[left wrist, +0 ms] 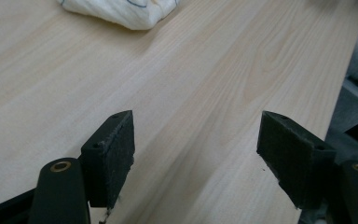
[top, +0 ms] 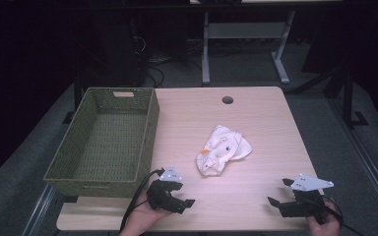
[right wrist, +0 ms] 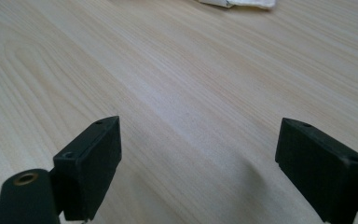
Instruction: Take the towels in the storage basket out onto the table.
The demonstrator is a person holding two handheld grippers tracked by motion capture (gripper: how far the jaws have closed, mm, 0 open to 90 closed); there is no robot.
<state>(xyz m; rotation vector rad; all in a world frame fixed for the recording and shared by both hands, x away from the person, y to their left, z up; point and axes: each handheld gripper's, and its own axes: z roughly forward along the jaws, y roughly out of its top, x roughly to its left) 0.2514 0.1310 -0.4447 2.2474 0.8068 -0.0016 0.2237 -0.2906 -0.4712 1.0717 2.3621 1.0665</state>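
We see the crumpled cloth (top: pixel 222 150) mid-table, its print too small to read and cut off at both gripper views' top edges. Our left gripper (top: pixel 186 196) and right gripper (top: pixel 275 194) gape empty, well short of it.

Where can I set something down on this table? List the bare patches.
Bare wood lies between the green basket and the crumpled cloth, behind the cloth toward the round hole, and along the near edge between the left gripper and right gripper. The basket crowds the left side.
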